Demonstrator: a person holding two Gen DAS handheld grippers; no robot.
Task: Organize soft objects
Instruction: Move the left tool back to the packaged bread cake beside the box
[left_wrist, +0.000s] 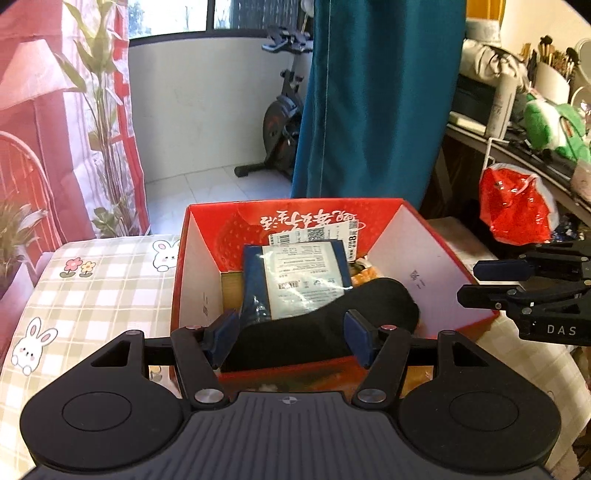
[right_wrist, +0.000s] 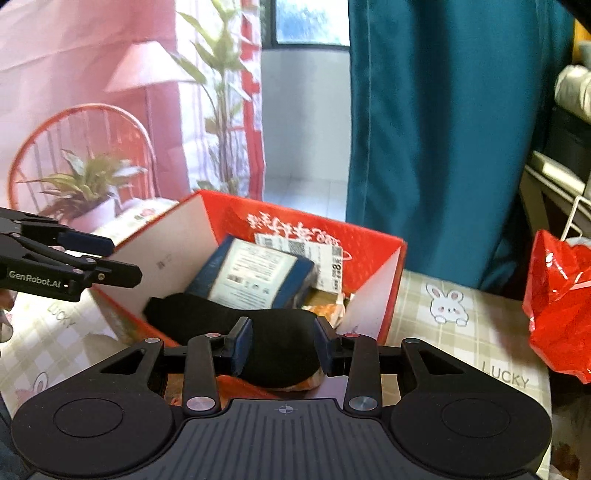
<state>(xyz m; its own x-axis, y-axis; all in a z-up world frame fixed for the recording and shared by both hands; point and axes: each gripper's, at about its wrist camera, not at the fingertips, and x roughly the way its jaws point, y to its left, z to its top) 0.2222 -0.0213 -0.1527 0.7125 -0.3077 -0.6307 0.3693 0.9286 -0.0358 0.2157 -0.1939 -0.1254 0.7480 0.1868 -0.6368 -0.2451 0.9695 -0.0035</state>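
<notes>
The black soft fabric piece (left_wrist: 325, 317), shaped like a sock or eye mask, lay draped inside the red cardboard box (left_wrist: 424, 236) with white inner walls, its near end hanging over the box's front rim toward six o'clock in both wrist views. Behind it, toward twelve o'clock, a dark blue flat packet with a white printed label (left_wrist: 303, 273) leaned in the box, and an orange wrapped item (left_wrist: 364, 275) showed at its two o'clock side. The box stood on a table under a green-and-cream checked cloth printed with rabbits (left_wrist: 92, 288).

The left gripper (left_wrist: 291, 338) hovered at the box's front edge with its jaws spread wide; the black fabric lay between and below the blue pads (left_wrist: 225, 332) without being pinched, so it was released. The right gripper (right_wrist: 284, 345) stood narrower but also apart, its pads on either side of the fabric's bulging end; it looked let go, though contact at the pads could not be told for sure. In the left view the right gripper entered from three o'clock beside the box's right wall.

A crinkled red plastic bag (right_wrist: 557, 306) sat at three o'clock, beyond the box. A teal curtain (left_wrist: 376, 99) hung at twelve o'clock.
</notes>
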